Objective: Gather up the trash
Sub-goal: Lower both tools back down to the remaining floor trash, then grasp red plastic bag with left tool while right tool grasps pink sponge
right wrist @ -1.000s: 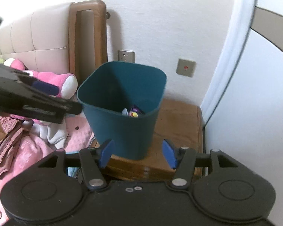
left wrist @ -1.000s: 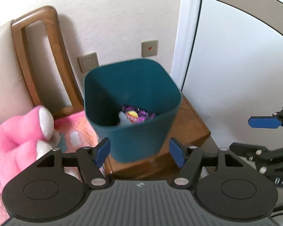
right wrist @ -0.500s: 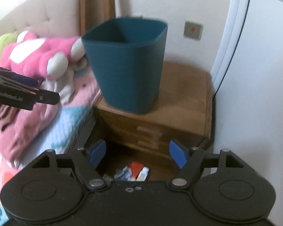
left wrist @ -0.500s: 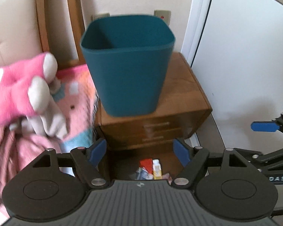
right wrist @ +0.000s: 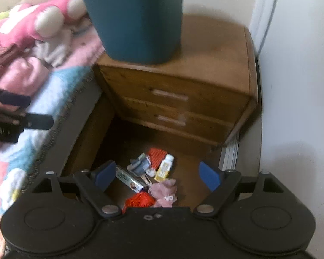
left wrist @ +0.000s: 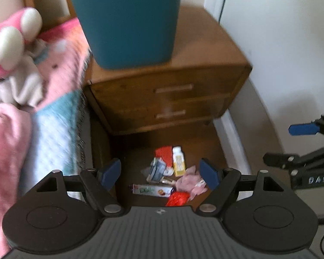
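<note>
Both grippers have dropped low since a second ago. Now the trash pile [left wrist: 169, 177] lies on the floor between the left gripper [left wrist: 161, 173] fingers, under the right gripper [right wrist: 157, 173], whose jaws are opening; both empty. Blue bin [left wrist: 127, 21] sits above.

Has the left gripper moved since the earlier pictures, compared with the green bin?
Yes. The left gripper has come down: the bin on the nightstand now sits high in its view, with floor trash below.

Your way down to the trash [left wrist: 169, 178] is open, hemmed by bed [left wrist: 54, 129], nightstand [left wrist: 168, 99] and wall [left wrist: 291, 54].
</note>
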Demonstrator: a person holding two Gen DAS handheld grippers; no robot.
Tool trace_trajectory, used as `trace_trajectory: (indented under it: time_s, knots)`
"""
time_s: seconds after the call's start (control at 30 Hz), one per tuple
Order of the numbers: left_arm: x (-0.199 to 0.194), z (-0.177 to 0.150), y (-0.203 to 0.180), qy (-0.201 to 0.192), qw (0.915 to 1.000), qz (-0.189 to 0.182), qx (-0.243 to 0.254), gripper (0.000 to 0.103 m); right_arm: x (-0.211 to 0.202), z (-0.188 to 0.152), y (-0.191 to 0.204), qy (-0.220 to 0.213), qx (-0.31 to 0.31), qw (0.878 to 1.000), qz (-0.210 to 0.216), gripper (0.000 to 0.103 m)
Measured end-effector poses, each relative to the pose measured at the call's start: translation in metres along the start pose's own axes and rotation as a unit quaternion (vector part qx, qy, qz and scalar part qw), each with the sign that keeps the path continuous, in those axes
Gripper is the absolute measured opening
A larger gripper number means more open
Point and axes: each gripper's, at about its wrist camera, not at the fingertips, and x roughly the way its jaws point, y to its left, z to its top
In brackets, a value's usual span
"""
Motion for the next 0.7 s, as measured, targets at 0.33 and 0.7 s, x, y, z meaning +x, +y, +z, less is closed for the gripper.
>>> trace_trajectory:
  time_s: [0.33, 0.7]
  knots:
    - [0.158, -0.084, -0.024, 0.081, 0.9959, -0.01, 0.039, 0.08, 0.142, -0.068, -0.017, 0.06, 0.044, 0.997, 0.01, 0.083]
    - [0.324, -0.179, -0.059, 0.141, 0.9867, -0.025, 0.078, 0.08, 0.321, -0.146, -0.043, 0.122, 0.086, 0.989, 0.011, 0.079]
